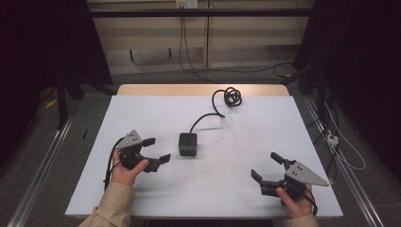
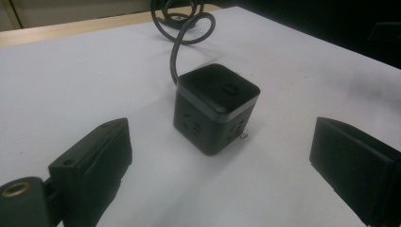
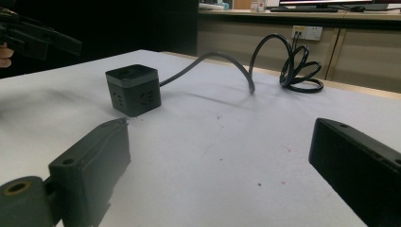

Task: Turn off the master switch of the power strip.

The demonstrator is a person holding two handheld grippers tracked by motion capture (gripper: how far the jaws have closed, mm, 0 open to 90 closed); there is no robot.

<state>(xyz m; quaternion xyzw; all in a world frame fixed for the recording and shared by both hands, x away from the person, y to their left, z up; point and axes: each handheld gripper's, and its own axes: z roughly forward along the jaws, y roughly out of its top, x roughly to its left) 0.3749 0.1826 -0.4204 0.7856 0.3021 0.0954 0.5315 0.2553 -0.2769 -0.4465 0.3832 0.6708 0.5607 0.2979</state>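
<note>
A black cube power socket stands near the middle of the white table; its black cable runs back to a coil at the far edge. My left gripper is open just left of the cube, its jaws pointing toward it with nothing between them. In the left gripper view the cube sits ahead of the left gripper. My right gripper is open at the front right, well away from the cube, which the right gripper faces across bare table.
The table's wooden far edge shows beyond the white cover. Cables hang from a wall outlet behind the table. More cables and a power strip lie on the floor at the right. Metal rails run along both sides.
</note>
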